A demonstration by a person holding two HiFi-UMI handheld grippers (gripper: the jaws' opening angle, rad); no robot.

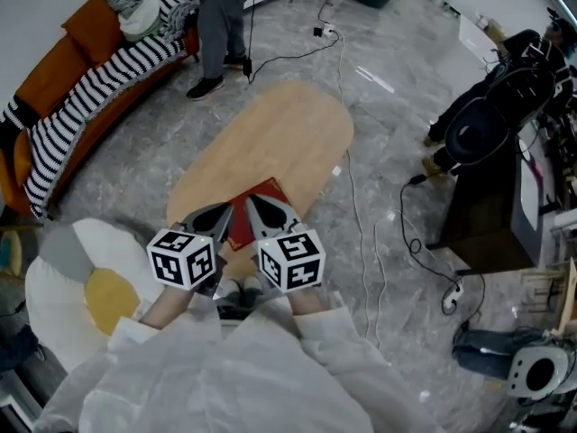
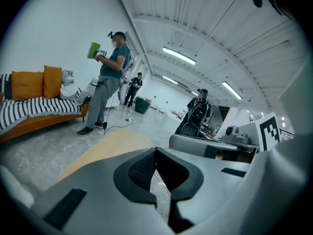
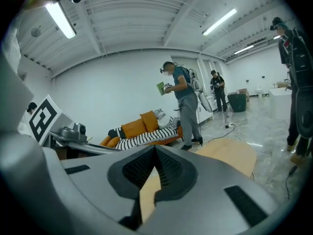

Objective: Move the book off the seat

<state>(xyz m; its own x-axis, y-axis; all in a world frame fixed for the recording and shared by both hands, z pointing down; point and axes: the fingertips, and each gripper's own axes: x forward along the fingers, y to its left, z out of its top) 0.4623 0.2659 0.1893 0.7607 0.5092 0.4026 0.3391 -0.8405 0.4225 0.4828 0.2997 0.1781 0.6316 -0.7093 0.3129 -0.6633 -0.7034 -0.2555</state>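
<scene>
Flat red thin book point(image 1: 273, 190) lay on the near end of the light wooden oval seat point(image 1: 270, 133), partly covered in the head view by both grippers. Left gripper point(image 2: 156, 153) was clenched on nothing, jaw tips together. Right gripper point(image 3: 155, 153) likewise, tips meeting, nothing between. Both hovered just over the book, contact not clear. Book looked light and stiff, cover likely slick, not fragile. Lying flat, it would be hard to pinch from above. Best hold looked like an exposed edge or corner, possibly after sliding it past the seat's rim.
</scene>
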